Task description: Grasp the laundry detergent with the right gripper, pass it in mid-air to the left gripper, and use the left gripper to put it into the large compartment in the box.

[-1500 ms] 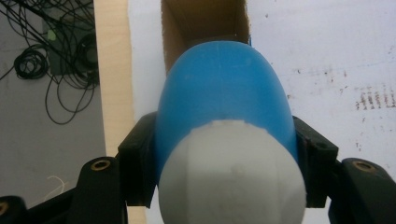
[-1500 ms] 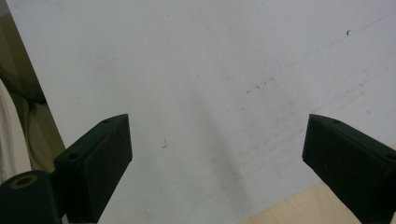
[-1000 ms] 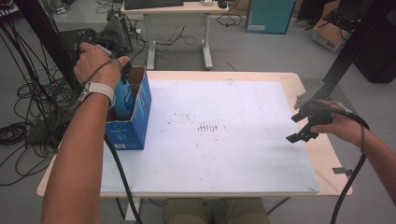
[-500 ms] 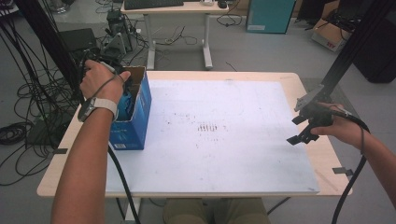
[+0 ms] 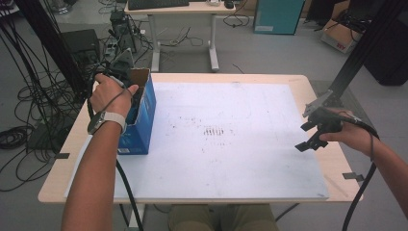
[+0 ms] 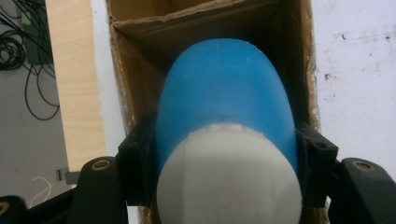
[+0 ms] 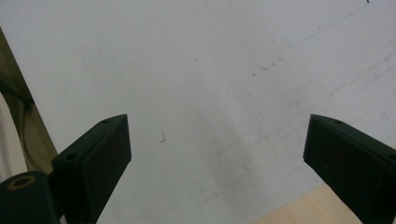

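Box: your landmark, a blue cardboard box (image 5: 142, 122) with its top flaps open, stands on the left part of the white sheet (image 5: 226, 139), near the table's (image 5: 57, 183) left edge.
Left hand: your left hand (image 5: 109, 94) sits just above the box's open top, watch strap at the wrist.
Left gripper: your left gripper (image 6: 224, 154) points down into the box, jaws clamped on either side of a blue bottle (image 6: 224, 107).
Bottle: smooth blue body, white cap (image 6: 229, 177) nearest the camera; it sits inside the box's brown inner walls (image 6: 135, 84).
View difference: the high view hides the bottle behind your hand; the left gripper view shows it and the grip plainly.
Edges: left of the box runs a bare wood strip, then the table edge and floor cables (image 5: 29, 110).
Open room: right of the box the sheet lies bare, with faint dark scuffs (image 5: 214, 131).
Right gripper: well apart from the box at the sheet's right edge, your right gripper (image 5: 317, 130) hovers with jaws spread wide and nothing between them.
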Available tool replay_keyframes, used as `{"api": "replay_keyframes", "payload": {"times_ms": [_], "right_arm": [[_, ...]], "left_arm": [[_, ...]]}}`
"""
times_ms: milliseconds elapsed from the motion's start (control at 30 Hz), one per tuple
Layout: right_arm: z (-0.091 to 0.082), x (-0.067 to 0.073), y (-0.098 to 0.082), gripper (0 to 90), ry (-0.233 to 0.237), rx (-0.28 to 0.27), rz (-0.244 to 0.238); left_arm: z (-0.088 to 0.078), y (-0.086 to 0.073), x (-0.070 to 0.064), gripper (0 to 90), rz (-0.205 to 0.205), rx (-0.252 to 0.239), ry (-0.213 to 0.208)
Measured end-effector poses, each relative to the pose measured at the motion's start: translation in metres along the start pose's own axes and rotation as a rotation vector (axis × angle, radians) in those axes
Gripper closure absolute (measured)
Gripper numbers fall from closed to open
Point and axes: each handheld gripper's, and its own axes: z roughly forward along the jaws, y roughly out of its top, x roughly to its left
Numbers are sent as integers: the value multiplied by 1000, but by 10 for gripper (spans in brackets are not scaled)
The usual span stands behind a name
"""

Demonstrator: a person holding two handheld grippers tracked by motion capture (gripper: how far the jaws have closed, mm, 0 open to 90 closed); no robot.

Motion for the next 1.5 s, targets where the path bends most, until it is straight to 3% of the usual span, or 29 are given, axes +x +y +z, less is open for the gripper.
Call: {"api": "replay_keyframes", "payload": {"times_ms": [600, 1500], "right_arm": [[0, 0, -3, 76, 2, 6, 18], [-1, 2, -4, 76, -2, -3, 22]], "left_arm": [[23, -4, 2, 376, 7, 27, -13], [24, -5, 4, 375, -5, 23, -20]]}}
